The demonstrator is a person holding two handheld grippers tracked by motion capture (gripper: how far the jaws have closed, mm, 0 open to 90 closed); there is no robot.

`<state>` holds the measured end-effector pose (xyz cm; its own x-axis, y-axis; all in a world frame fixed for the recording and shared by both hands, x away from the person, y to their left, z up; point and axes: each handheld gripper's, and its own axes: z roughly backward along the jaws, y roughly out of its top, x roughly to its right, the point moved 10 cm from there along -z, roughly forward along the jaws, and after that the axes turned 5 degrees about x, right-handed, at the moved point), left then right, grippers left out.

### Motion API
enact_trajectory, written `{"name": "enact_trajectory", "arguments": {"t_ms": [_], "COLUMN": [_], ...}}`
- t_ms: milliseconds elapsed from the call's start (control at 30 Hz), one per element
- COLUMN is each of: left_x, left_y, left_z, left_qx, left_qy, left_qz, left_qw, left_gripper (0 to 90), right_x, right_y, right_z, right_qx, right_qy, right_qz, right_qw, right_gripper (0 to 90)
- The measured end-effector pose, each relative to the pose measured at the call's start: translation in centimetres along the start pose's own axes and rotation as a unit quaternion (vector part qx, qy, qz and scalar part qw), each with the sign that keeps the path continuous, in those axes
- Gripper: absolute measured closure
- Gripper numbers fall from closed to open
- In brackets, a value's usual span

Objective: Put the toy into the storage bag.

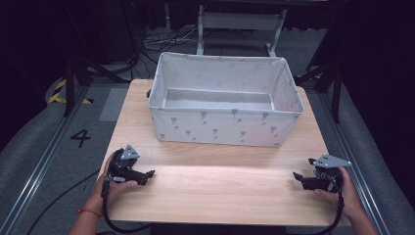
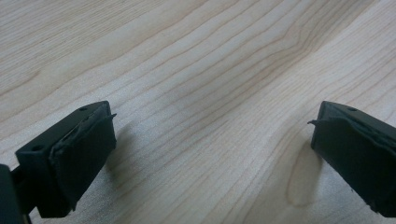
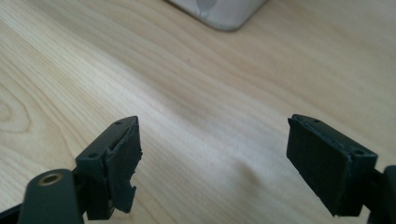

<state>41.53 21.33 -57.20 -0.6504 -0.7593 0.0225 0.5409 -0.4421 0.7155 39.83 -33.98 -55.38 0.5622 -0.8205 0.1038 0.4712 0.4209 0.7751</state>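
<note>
Left edge of the wooden table [image 1: 215,191]: the left gripper [image 1: 149,173] rests low over the wood in the person's left hand [image 1: 111,188], pointing inward toward the centre. Its jaws stand wide apart with nothing between them; the left gripper view confirms bare grain between the two black pads [image 2: 84,154].

Centre, far half of the table: a white fabric bin [image 1: 225,128] with a small grey print, upright, mouth open, floor bare as far as the high view reaches. It sits well apart from both grippers.

Right edge: the right gripper [image 1: 302,176], in the right hand [image 1: 342,193], also points inward, jaws spread and holding nothing.

Judged step: a rest or start pose, both tools parked at the near corners. The next move likely calls for reaching forward to the bin, each gripper taking a side.

View difference: the high view gives the whole layout and the bin's interior; the right gripper view catches just a rounded lower corner of the bin [image 3: 219,11] beyond its pads.
</note>
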Motion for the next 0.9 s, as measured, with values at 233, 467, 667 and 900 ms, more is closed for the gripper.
{"name": "enact_trajectory", "arguments": {"t_ms": [233, 467, 667, 900], "left_x": [0.1, 0.0, 0.0, 0.0], "left_y": [0.0, 0.0, 0.0, -0.1], "left_z": [0.0, 0.0, 0.0, 0.1], "left_qx": [0.000, 0.000, 0.000, -0.001], "left_qy": [-0.002, 0.001, 0.001, 0.008], "left_qz": [0.002, 0.000, 0.000, 0.005], "left_qw": [1.0000, 1.0000, 1.0000, 1.0000], "left_gripper": [0.2, 0.2, 0.2, 0.2], "right_x": [1.0, 1.3, 1.3, 1.5], "right_y": [-2.1, -2.4, -2.4, -2.5], "right_z": [0.1, 0.3, 0.3, 0.2], "right_qx": [0.009, 0.003, 0.000, -0.005], "right_qy": [0.009, 0.003, -0.003, -0.015], "right_qz": [-0.060, -0.070, -0.076, -0.085], "right_qw": [0.9982, 0.9975, 0.9971, 0.9963], "right_gripper": [18.3, 15.4, 13.3, 8.7]}}
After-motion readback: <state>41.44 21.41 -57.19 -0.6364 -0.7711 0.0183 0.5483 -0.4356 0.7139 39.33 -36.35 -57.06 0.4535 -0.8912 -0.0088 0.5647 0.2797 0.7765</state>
